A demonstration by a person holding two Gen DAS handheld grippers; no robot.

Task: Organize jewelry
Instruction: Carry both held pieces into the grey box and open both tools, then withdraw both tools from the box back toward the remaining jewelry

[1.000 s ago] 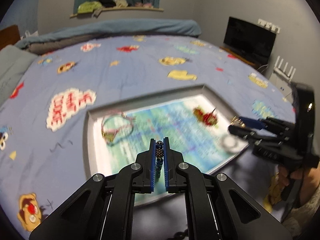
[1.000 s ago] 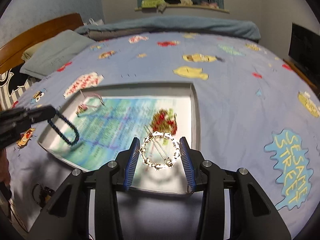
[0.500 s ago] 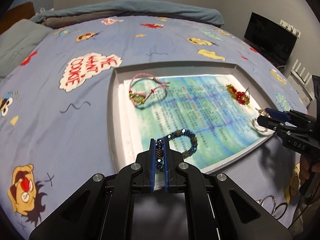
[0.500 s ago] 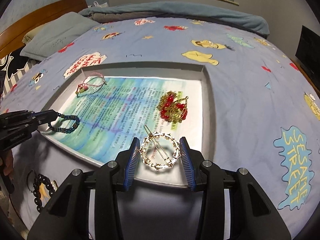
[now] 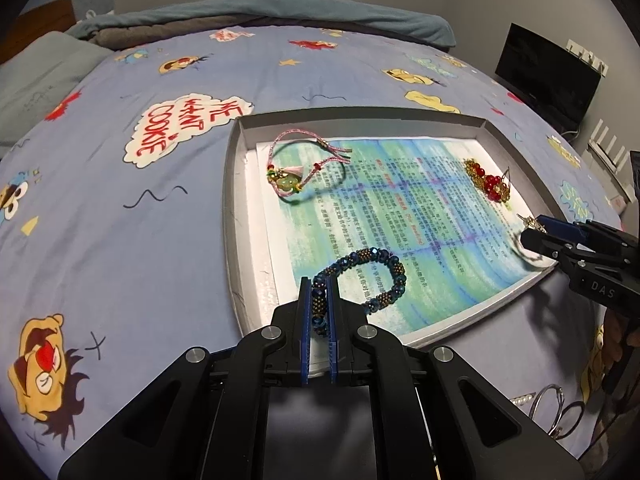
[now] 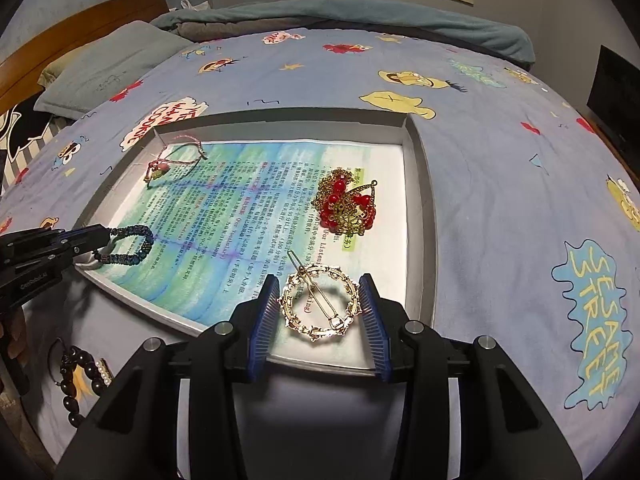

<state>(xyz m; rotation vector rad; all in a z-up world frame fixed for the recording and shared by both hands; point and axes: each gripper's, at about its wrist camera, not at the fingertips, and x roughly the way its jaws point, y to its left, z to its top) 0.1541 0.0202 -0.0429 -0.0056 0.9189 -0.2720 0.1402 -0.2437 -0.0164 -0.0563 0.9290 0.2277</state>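
Note:
A grey shallow tray [image 5: 234, 216] [image 6: 424, 216] lined with printed paper lies on the bed. My left gripper [image 5: 319, 288] [image 6: 105, 237] is shut on a dark blue beaded bracelet [image 5: 376, 274] [image 6: 130, 246], whose loop rests on the paper at the tray's near left corner. My right gripper [image 6: 319, 285] [image 5: 532, 229] is shut on a round gold hair clip [image 6: 318, 302], held just above the paper at the tray's near right part. A pink cord bracelet [image 5: 298, 168] [image 6: 172, 162] and a red and gold bead piece [image 5: 490, 182] [image 6: 346, 206] lie in the tray.
Loose jewelry lies on the blue cartoon bedsheet outside the tray: dark bead bracelets with pearls [image 6: 78, 380] and thin rings [image 5: 554, 408]. A pillow [image 6: 108, 68] and rolled blanket [image 6: 340, 14] lie at the bed's far end; a TV [image 5: 548, 74] stands at the right.
Both grippers have come down lower over the tray. The blue bracelet hung in the air before and now lies on the paper. The gold clip has sunk closer to the paper.

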